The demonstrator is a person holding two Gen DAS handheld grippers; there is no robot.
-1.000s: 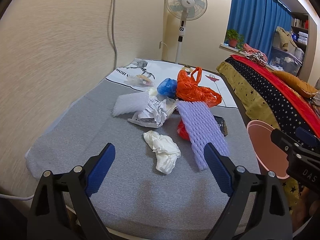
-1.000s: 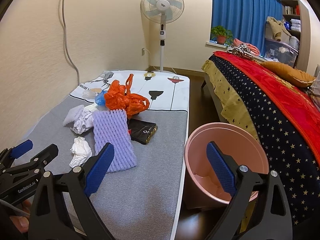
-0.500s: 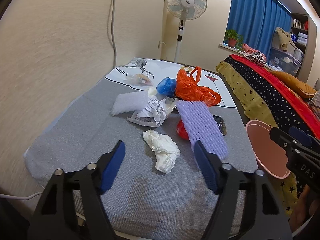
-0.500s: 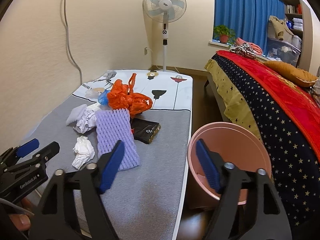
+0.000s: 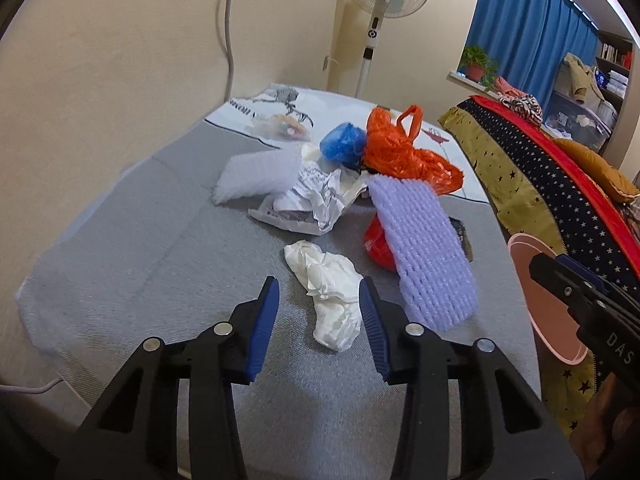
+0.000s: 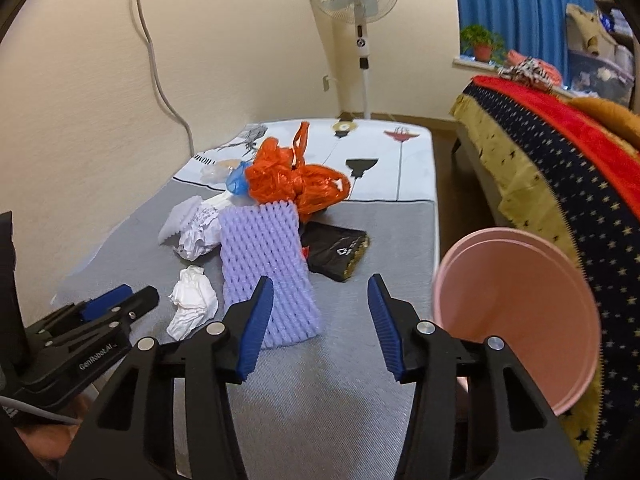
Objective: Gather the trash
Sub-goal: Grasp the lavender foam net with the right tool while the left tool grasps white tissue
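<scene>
Trash lies on a grey mat (image 5: 132,280): a crumpled white tissue (image 5: 330,286) (image 6: 192,300), a purple foam net sleeve (image 5: 424,252) (image 6: 268,268), crumpled paper (image 5: 312,200), an orange plastic bag (image 5: 404,152) (image 6: 296,180), a blue bag (image 5: 344,142), a black packet (image 6: 338,250). My left gripper (image 5: 320,320) is open, its fingers on either side of the tissue's near end, just above the mat. My right gripper (image 6: 320,320) is open and empty, above the mat right of the foam sleeve. A pink bin (image 6: 516,320) stands right of the mat.
A white foam piece (image 5: 256,176) and a clear wrapper (image 5: 282,126) lie further back. A standing fan (image 5: 380,20) is by the wall. A bed with a starred blanket (image 6: 560,168) runs along the right. A cable (image 5: 230,20) hangs down the wall.
Both grippers' jaws have narrowed from wide open. The left gripper has moved forward to the tissue. The right gripper has moved forward and left, towards the foam sleeve.
</scene>
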